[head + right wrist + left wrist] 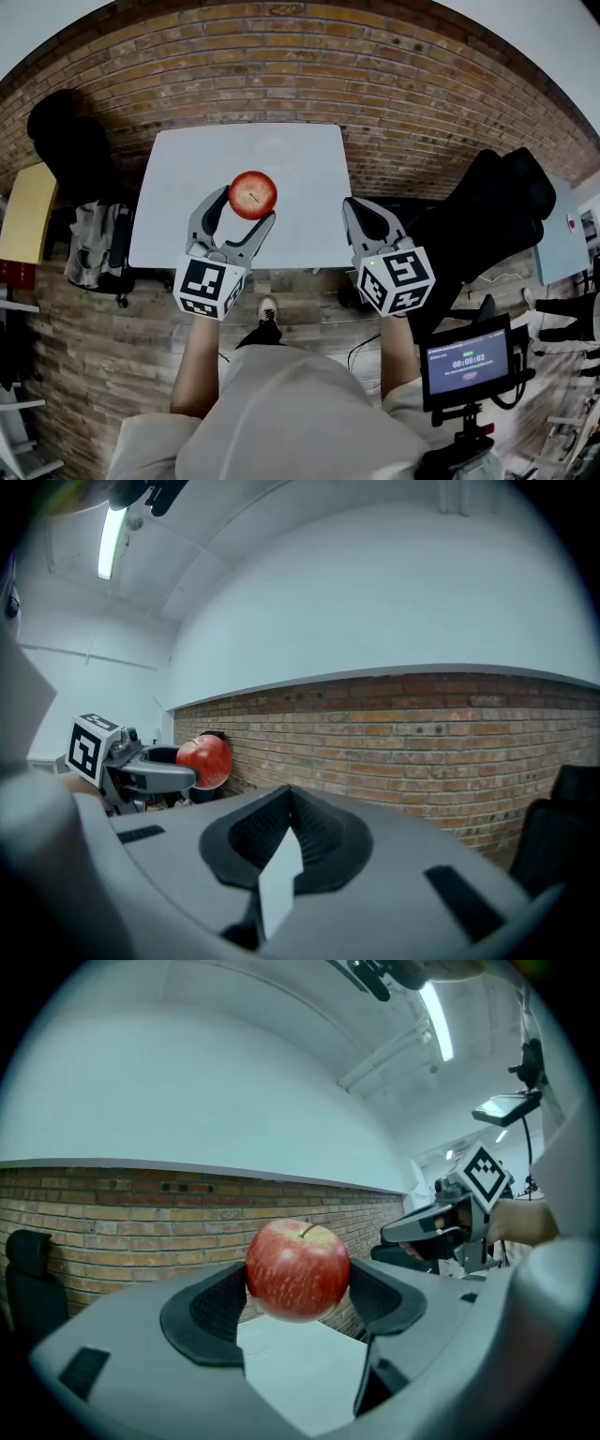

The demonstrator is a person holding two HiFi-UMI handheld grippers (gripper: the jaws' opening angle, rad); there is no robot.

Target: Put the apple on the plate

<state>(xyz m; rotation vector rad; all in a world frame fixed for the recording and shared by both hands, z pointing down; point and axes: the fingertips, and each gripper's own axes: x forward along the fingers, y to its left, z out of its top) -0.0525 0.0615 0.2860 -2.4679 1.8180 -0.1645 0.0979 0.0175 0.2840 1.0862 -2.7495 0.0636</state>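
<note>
Gripping the red apple (253, 194) (298, 1269) between its two dark pads, your left gripper (246, 211) (300, 1299) holds the fruit in the air above the near-left part of the white table (178, 197), stem up. Each pad presses a side of the apple, which sits clear of the tabletop. A pale round outline (275, 148) shows faintly farther back on the table; whether it is the plate you cannot tell. To the right, your right gripper (358, 212) (286, 832) hovers near the table's near-right edge with its jaws drawn together and nothing between them. From its own view, the apple (204, 759) appears off to the left against the brick wall (422, 733). A black chair (66, 131) stands far left of the table, and a small lit screen (466, 361) sits near right beside you.
</note>
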